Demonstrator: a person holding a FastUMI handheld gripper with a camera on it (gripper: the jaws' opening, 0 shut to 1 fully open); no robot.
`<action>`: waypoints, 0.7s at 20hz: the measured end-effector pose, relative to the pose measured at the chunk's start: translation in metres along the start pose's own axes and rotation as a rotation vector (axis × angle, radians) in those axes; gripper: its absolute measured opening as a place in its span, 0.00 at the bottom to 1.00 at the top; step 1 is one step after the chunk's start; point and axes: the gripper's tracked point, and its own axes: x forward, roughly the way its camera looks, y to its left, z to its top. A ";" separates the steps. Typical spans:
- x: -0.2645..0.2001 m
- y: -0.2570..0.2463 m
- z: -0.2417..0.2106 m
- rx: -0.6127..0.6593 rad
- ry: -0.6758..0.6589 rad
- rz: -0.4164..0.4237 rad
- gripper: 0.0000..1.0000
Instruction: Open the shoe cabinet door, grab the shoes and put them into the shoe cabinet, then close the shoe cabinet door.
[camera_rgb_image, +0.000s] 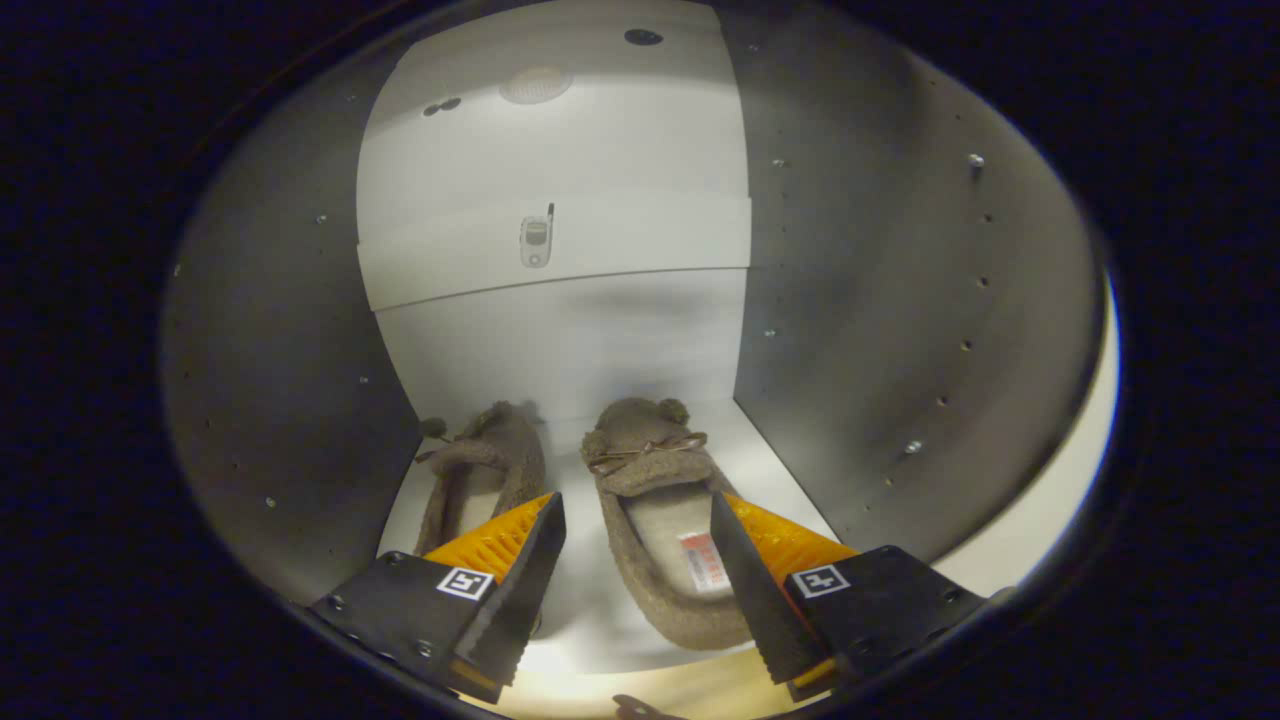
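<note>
I look into the shoe cabinet (880, 300), whose inside is white at the back with dark side walls. Two brown fuzzy slippers lie on its white floor, toes toward the back wall. The left slipper (490, 460) lies beyond my left finger (500, 550), close to the left wall. The right slipper (650, 490), with a small bow on top, lies between and just ahead of the fingers, its heel end near my right finger (770, 560). My gripper (640, 560) is open and holds nothing; neither finger presses on a slipper.
A white shelf (560, 255) spans the cabinet above the slippers, with a small metal fitting on its front edge. The side walls carry rows of peg holes. A pale wooden floor strip (700, 690) shows below the cabinet's front edge.
</note>
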 end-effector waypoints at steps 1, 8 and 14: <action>-0.010 0.000 0.001 0.010 -0.015 0.002 0.92; -0.120 0.007 -0.002 0.023 -0.113 0.025 0.92; -0.251 0.014 -0.025 0.058 -0.223 0.068 0.92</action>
